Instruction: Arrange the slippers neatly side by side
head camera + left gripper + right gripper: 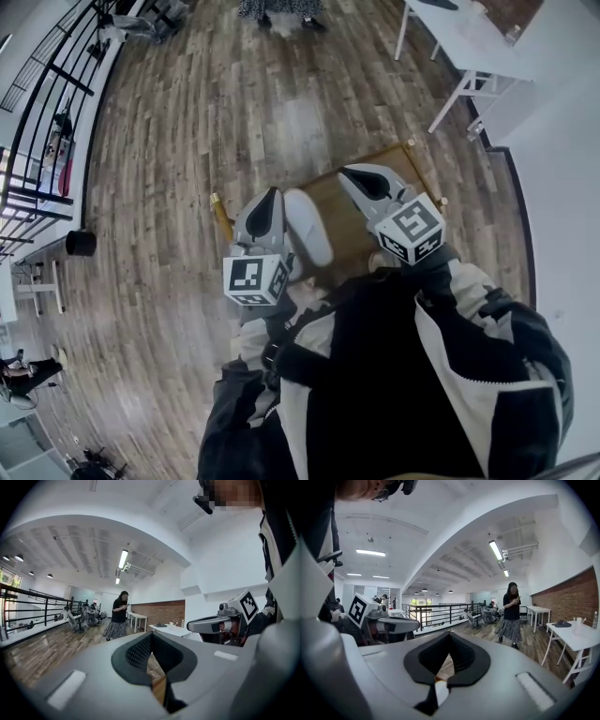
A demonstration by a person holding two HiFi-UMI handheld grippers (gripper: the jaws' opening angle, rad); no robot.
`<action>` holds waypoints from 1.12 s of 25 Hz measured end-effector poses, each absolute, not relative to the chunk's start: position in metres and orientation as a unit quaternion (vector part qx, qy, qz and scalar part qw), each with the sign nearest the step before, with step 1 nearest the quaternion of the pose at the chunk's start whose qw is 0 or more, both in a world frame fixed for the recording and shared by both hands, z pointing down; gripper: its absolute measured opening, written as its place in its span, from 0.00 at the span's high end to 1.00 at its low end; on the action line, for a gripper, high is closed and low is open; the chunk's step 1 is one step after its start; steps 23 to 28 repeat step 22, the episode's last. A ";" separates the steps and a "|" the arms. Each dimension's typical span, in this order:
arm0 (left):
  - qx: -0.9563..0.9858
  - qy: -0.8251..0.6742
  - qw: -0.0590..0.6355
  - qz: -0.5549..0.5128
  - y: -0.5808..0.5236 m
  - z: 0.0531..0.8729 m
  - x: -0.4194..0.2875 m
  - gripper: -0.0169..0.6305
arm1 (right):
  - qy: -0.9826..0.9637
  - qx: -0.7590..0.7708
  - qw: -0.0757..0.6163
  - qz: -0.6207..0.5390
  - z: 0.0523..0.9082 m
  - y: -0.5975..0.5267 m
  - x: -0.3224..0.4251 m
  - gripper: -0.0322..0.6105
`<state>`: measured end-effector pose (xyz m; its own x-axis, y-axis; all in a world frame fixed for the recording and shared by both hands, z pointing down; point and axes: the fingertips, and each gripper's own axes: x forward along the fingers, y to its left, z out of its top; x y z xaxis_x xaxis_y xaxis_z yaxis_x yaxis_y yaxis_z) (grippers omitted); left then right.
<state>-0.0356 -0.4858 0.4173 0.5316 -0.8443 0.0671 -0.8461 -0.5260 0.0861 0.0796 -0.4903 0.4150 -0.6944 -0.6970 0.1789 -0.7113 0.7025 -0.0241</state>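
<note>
The left claw (270, 199) and the right claw (354, 176) are closed on nothing, above the brown surface (354, 236). One white slipper (309, 225) is seen there. The other is hidden, so the arranging is judged probably finished.

1. A wood plank floor (234, 122) runs across the whole room.
2. A black railing (42, 112) lines one side.
3. A white table (469, 42) stands near a brick wall (576, 599).
4. Strip lights (123, 558) glow on the white ribbed ceiling (70, 541).
</note>
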 end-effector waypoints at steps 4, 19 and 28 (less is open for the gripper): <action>0.871 -0.487 0.057 0.006 -0.486 0.417 -0.027 0.95 | -0.918 0.385 0.089 0.030 0.416 -0.495 0.086 0.95; 0.865 -0.499 0.053 -0.002 -0.488 0.411 -0.017 0.95 | -0.920 0.379 0.099 0.026 0.419 -0.500 0.098 0.95; 0.865 -0.499 0.052 -0.001 -0.486 0.412 -0.016 0.95 | -0.920 0.378 0.101 0.028 0.420 -0.499 0.099 0.95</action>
